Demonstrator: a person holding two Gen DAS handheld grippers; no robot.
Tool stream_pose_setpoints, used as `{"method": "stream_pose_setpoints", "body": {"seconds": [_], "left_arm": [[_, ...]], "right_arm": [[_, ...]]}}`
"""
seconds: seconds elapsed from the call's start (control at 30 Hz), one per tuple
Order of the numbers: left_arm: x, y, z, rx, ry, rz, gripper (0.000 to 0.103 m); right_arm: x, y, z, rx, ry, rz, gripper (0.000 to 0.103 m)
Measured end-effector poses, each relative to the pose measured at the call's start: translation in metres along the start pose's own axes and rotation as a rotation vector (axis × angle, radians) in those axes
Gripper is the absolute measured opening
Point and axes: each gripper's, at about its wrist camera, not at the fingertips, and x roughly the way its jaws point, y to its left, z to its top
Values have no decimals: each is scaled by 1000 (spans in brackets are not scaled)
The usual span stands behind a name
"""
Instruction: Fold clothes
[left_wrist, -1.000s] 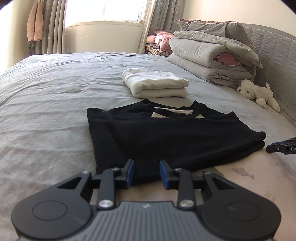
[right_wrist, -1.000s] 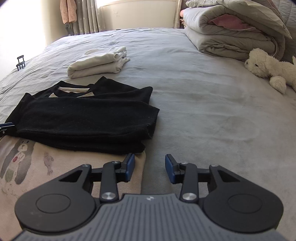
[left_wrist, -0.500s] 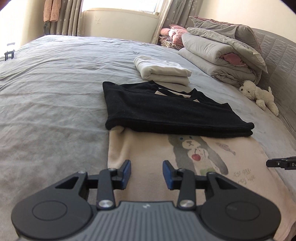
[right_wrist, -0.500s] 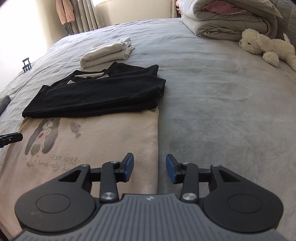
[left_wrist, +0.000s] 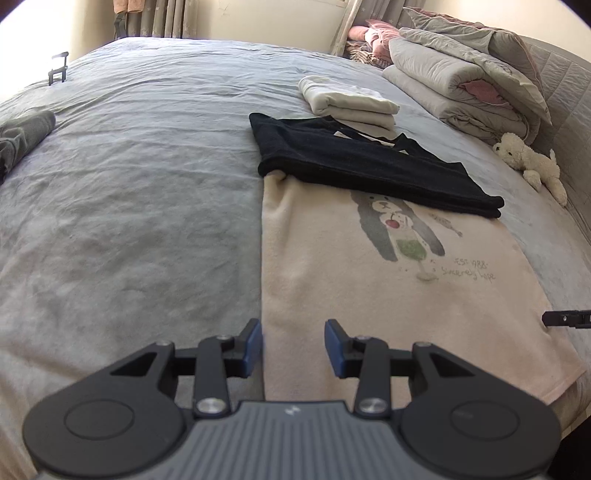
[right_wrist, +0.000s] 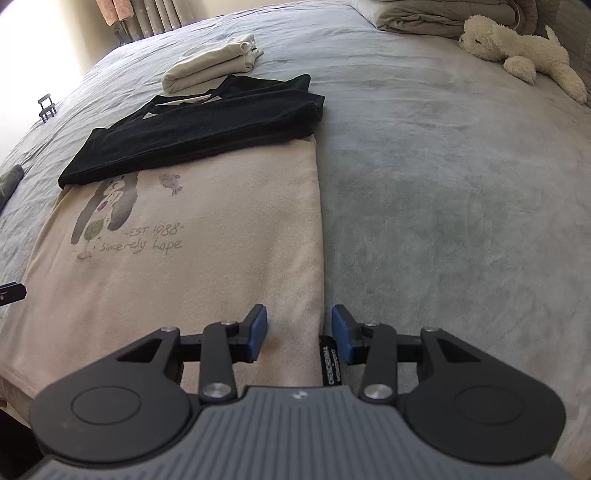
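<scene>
Left wrist view: your left gripper (left_wrist: 293, 347) hangs with its jaws apart and nothing between the pads, over the near left edge of the cream shirt (left_wrist: 369, 288). That shirt lies flat on the bed (left_wrist: 129, 206), printed side up, sides already folded in to a long strip. The black shirt (left_wrist: 362, 162) lies folded across the cream shirt's far end, covering it there. Beyond the black shirt a white garment (left_wrist: 347, 101) sits fully folded. At the cream shirt's right edge the tip of your right gripper (left_wrist: 567, 318) shows. A dark grey item (left_wrist: 22, 134) lies well to the left of the cream shirt; you cannot tell from here what it is.

Right wrist view: your right gripper (right_wrist: 299, 334) is likewise parted and grips nothing. It stands over the cream shirt's (right_wrist: 207, 258) near right edge, a black label (right_wrist: 330, 363) showing just below it. The black shirt (right_wrist: 199, 127) overlaps the cream shirt's far end; the white garment (right_wrist: 212, 62) rests past it.

Finding: the white garment is done and the black shirt looks done. The cream shirt is partly folded; its hem-to-collar fold is not yet made. Your grippers are placed at the hem corners, so I judge that to be the step in hand. The black shirt on top may obstruct it.
</scene>
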Motion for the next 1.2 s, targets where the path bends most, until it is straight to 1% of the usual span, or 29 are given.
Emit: {"method": "stream_pose_setpoints", "body": {"seconds": [0.1, 0.2, 0.33, 0.5, 0.6, 0.67, 0.73, 0.8, 0.87, 0.9, 0.97, 1.0, 1.07, 1.2], "left_arm": [[-11, 11, -9, -47, 35, -5, 38], [-18, 17, -17, -81, 63, -37, 37], [-25, 22, -26, -106, 95, -75, 36], [-31, 27, -34, -117, 117, -97, 34], [-32, 31, -36, -143, 136, -118, 29], [-32, 32, -37, -149, 156, -138, 25], [-32, 31, -38, -145, 170, -153, 25], [-32, 30, -38, -139, 179, -163, 23], [-31, 29, -39, -133, 188, -172, 21], [-31, 28, -39, -129, 191, -176, 19], [-31, 27, -39, -121, 196, -183, 17], [-31, 27, -40, -119, 194, -183, 12], [-33, 27, -41, -123, 190, -190, 9], [-40, 29, -39, -127, 168, -222, 8]], "right_arm": [[-10, 0, -14, 14, 28, -3, 43], [-21, -1, -32, 36, 54, -2, 43], [-31, -3, -50, 78, 55, 17, 43], [-36, -4, -56, 109, 62, 34, 43], [-36, -7, -56, 138, 61, 47, 43], [-36, -7, -56, 135, 65, 50, 41], [-36, -6, -57, 131, 67, 52, 41], [-36, -7, -57, 133, 69, 53, 35], [-36, -10, -57, 148, 68, 57, 25], [-36, -11, -57, 156, 68, 61, 23], [-37, -14, -57, 169, 64, 73, 12], [-38, -14, -56, 174, 60, 82, 11], [-41, -16, -56, 188, 53, 92, 11], [-47, -21, -52, 224, 25, 121, 11]]}}
